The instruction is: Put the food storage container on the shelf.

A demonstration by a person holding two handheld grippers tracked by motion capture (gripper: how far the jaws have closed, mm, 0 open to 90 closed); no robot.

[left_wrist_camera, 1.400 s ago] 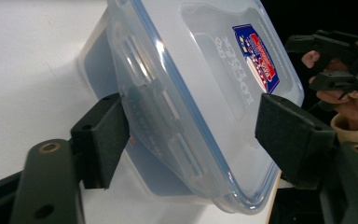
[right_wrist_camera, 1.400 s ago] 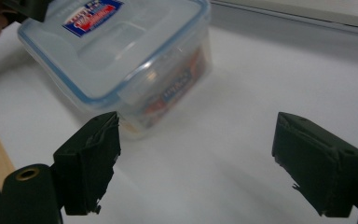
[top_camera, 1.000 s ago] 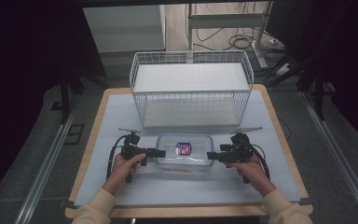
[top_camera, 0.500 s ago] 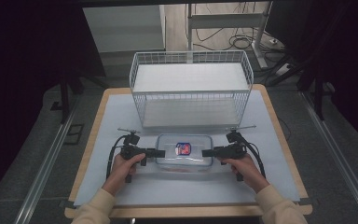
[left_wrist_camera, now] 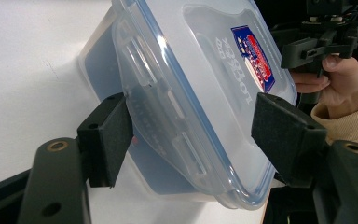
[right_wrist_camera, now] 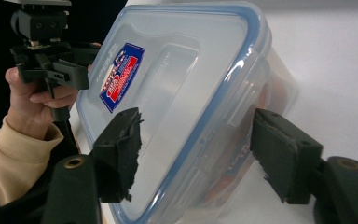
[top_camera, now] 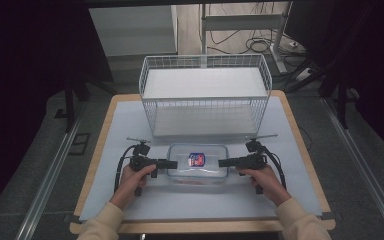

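A clear plastic container with a blue-rimmed lid and a red and blue sticker lies on the white mat; something orange shows inside it. My left gripper is at its left end. One pad presses the end clip and the other pad rests on the lid. My right gripper straddles the right end. Its jaws have just been closing with the container between them. One pad lies over the lid; the other stands a sliver off the side wall.
A white wire basket with an upper and a lower shelf stands behind the container, its open front facing me. The wooden table edge runs close below my forearms. Bare white mat lies in front of the container.
My right gripper has slid left onto the container's right end and its jaws have narrowed around it. The left gripper and the container have stayed put.
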